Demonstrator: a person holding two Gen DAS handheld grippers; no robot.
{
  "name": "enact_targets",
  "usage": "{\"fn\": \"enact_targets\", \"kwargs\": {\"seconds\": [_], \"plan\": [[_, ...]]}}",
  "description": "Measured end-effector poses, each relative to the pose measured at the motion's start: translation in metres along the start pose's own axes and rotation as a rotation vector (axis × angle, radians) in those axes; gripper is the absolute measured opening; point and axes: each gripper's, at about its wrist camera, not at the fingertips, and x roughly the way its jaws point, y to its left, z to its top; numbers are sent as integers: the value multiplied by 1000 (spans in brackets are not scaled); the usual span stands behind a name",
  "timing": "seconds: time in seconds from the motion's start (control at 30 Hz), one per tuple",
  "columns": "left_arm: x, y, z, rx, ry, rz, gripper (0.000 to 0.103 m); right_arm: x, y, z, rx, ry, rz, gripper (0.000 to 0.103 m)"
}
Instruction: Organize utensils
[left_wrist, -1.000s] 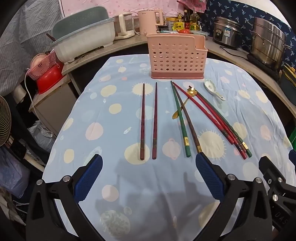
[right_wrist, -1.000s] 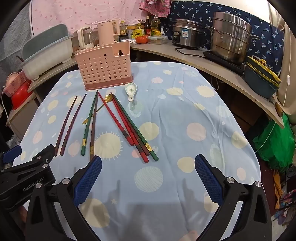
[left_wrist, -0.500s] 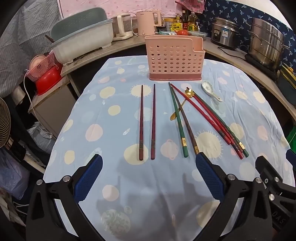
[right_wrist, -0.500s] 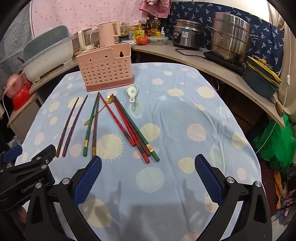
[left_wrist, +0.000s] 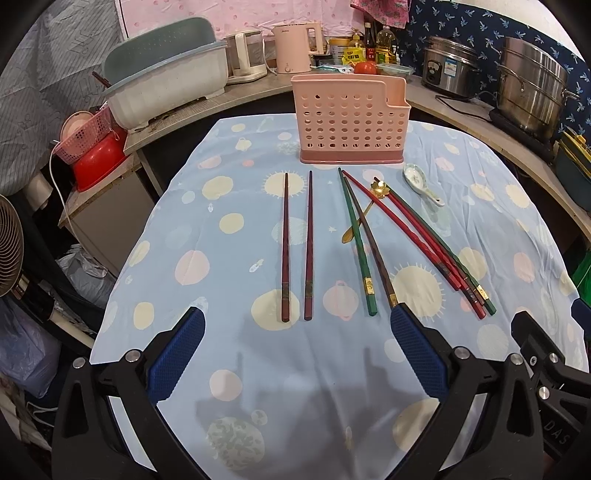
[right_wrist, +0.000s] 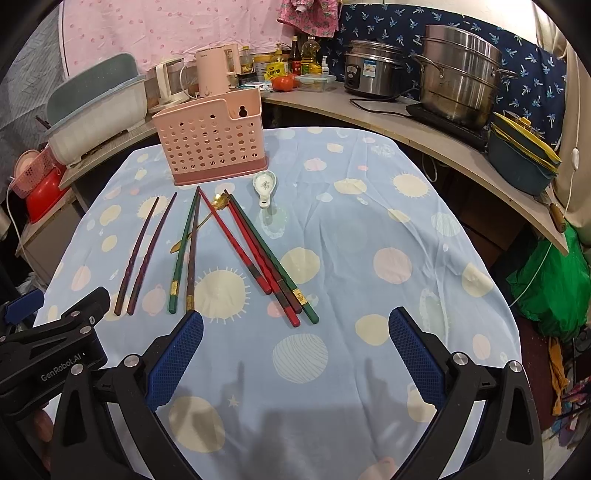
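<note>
Left tongs (left_wrist: 295, 328) gaping, right tongs (right_wrist: 295, 332) gaping, chopsticks (left_wrist: 296, 245) before pink holder (left_wrist: 351, 122)

A table under a pale blue spotted cloth (left_wrist: 207, 258) carried a pink perforated holder (left_wrist: 351, 122) at its far middle. Nearer lay two dark red chopsticks (left_wrist: 297, 243) side by side, then a fanned cluster of green and red chopsticks (left_wrist: 413, 240) crossing a gold spoon (left_wrist: 360, 218), with a white ceramic spoon (left_wrist: 421, 184) to the right.
</note>
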Motion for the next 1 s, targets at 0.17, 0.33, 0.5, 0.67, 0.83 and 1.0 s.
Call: {"fn": "enact_targets", "kwargs": {"seconds": [0.17, 0.33, 0.5, 0.67, 0.83, 1.0], "plan": [[-3, 1, 1, -2, -4, 1, 96, -3, 1, 1, -1, -3, 3, 97], [-2, 2, 2, 1, -3, -1, 96, -4, 2, 5, 0, 0, 5, 97], [-3, 2, 3, 0, -4, -2, 96, -7, 3, 6, 0, -3, 6, 97], [-3, 5, 5, -4, -2, 2, 96, -6, 2, 4, 0, -1, 7, 97], [-1, 6, 5, -7, 0, 3, 96, -9, 4, 7, 3, 3, 8, 97], [-1, 6, 5, -7, 0, 2, 96, -3, 3, 3, 0, 2, 7, 97]]}}
